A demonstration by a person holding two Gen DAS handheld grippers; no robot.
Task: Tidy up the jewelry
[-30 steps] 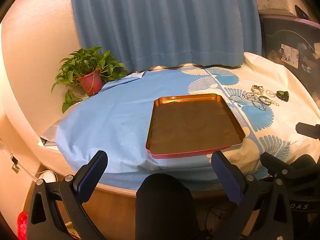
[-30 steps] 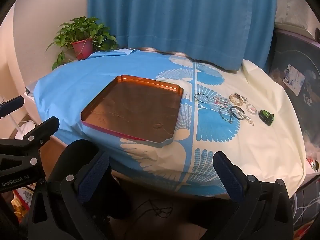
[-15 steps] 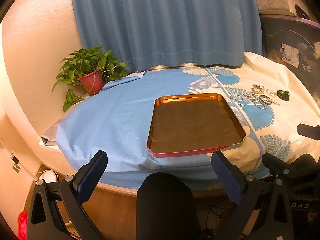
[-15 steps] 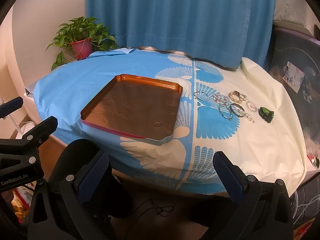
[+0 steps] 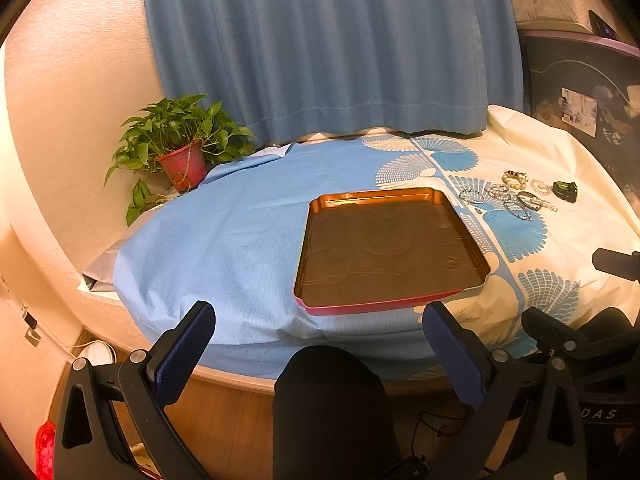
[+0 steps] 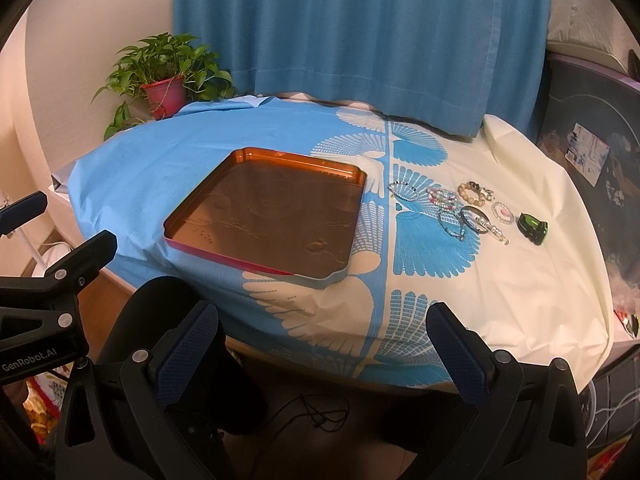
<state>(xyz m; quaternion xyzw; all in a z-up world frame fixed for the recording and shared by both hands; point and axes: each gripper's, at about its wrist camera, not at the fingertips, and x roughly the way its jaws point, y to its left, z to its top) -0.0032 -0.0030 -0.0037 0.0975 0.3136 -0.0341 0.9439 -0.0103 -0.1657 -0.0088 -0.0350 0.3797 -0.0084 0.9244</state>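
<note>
A copper-coloured metal tray (image 5: 452,208) (image 6: 356,176) with a red outer rim lies bare on the blue and cream tablecloth. To its right sits a cluster of several bracelets (image 5: 516,196) (image 6: 460,208): beaded ones, a wooden-bead one (image 6: 472,194) and a dark bangle (image 6: 472,216). A small green and black object (image 5: 565,191) (image 6: 533,229) lies at the cluster's far right. My left gripper (image 5: 318,340) hangs open below the table's front edge, short of the tray. My right gripper (image 6: 322,340) is also open, low before the table edge, nothing between its fingers.
A potted green plant (image 5: 180,148) (image 6: 164,80) in a red pot stands at the table's back left. A blue curtain (image 5: 328,40) hangs behind. A person's dark-clad knee (image 5: 332,404) is under the table edge. A dark cabinet (image 6: 592,152) stands at right.
Both views have crept slightly closer to the table and a little upward; the tray and the bracelets have not moved. Both grippers stay open.
</note>
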